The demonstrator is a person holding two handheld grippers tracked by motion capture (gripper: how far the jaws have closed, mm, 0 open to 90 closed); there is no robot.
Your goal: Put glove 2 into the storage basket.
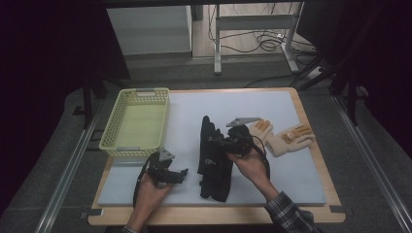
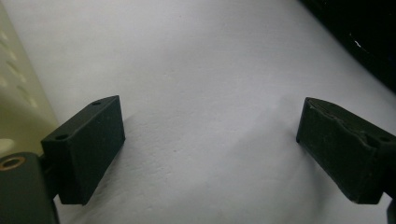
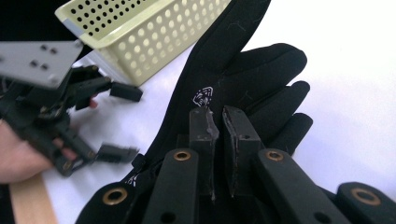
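A person's right claw (image 1: 224, 144), jaws pinched nearly together on a fold of a black glove (image 1: 214, 162), lifted it above the white worktop (image 1: 291, 179), right of the yellow basket (image 1: 136, 121). The left claw (image 1: 180, 174) hovered wide open and empty beside the basket's near corner. The step looked like carrying the glove to the basket; the next move would need a swing left over the rim before letting go. Two tan gloves (image 1: 284, 137) lay farther right.
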